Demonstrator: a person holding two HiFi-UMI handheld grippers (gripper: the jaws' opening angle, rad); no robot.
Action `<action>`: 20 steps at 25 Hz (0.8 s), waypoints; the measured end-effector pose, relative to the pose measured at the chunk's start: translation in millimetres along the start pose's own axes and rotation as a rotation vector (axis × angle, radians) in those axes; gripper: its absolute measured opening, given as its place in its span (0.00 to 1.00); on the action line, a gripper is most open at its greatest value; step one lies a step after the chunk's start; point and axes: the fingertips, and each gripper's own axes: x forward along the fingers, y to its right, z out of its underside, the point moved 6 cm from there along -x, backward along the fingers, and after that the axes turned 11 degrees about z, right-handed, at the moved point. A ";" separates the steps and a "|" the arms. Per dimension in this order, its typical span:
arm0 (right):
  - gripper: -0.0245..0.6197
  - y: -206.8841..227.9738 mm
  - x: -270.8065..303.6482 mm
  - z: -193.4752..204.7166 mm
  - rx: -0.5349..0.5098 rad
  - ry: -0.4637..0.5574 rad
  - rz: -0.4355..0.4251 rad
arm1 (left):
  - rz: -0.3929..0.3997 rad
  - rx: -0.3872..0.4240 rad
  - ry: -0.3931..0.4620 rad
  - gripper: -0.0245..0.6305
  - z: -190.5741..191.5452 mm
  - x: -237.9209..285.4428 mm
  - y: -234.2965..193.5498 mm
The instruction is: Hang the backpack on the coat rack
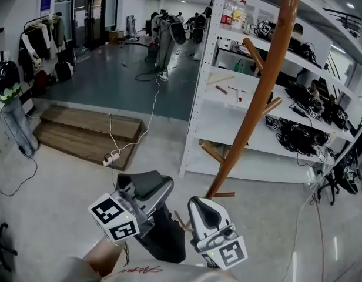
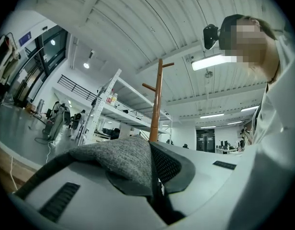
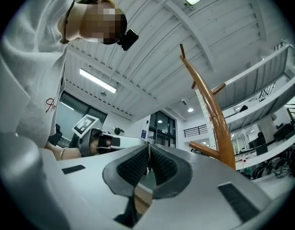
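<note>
The dark backpack [image 1: 165, 239] hangs under my left gripper [image 1: 147, 184], which is shut on a fold of its grey fabric [image 2: 121, 159]; in the left gripper view the cloth fills the gap between the jaws. My right gripper [image 1: 203, 207] is just to the right of the bag, shut, pads meeting at the tips [image 3: 148, 150] with nothing visible between them. The brown wooden coat rack [image 1: 260, 93] rises ahead and to the right, with short pegs up its pole. It stands beyond both grippers' jaws [image 2: 156, 104] [image 3: 217, 123], and neither gripper touches it.
White metal shelving [image 1: 228, 98] with cables, devices and bottles stands right behind the coat rack. A low wooden step [image 1: 87, 134] lies to the left, with a power strip and white cord [image 1: 110, 156] on the floor. Hanging clothes [image 1: 43, 40] line the far left wall.
</note>
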 end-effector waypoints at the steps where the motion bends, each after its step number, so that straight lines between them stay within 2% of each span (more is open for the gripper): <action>1: 0.07 1.3 5.3 0.1 -0.017 0.013 0.005 | 0.014 0.009 -0.001 0.07 -5.5 2.0 -10.7; 6: 0.07 18.5 24.8 9.2 -0.057 -0.010 0.010 | 0.088 0.062 0.022 0.07 -46.8 25.6 -65.0; 10: 0.07 24.6 41.2 6.8 -0.071 -0.023 -0.035 | 0.201 0.123 -0.023 0.07 -96.6 51.7 -102.2; 13: 0.07 31.3 53.7 4.6 -0.021 -0.024 -0.062 | 0.283 0.118 -0.051 0.07 -139.4 72.3 -121.6; 16: 0.07 37.0 66.9 -1.4 0.020 -0.020 -0.098 | 0.313 0.140 -0.080 0.07 -175.3 95.9 -133.8; 20: 0.07 41.4 81.7 3.6 -0.039 -0.132 -0.186 | 0.357 0.137 -0.108 0.07 -215.9 132.0 -144.0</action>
